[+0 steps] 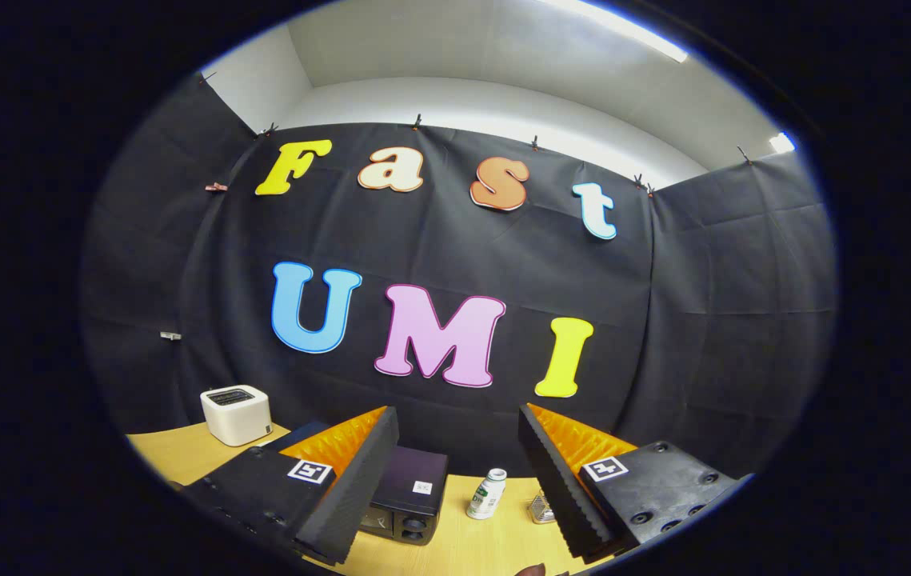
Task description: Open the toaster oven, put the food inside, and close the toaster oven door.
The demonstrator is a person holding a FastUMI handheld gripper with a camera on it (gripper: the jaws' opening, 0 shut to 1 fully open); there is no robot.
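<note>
My gripper point(455, 480) is open, held high above the wooden table point(175, 452) with nothing between its fingers. The dark toaster oven point(407, 500) sits on the table below, partly hidden behind the left finger point(347, 488); its top and part of its front with knobs show, and I cannot tell whether its door is open. A small white bottle with a green label point(487, 494) stands between the fingers, farther ahead on the table. A small metallic object point(541, 508) lies beside the right finger point(559, 480). A brownish bit point(533, 570) shows near the table's front edge.
A white boxy appliance point(236, 414) stands at the back left of the table, near the black cloth wall. The table runs up to that wall, which closes in the back and both sides.
</note>
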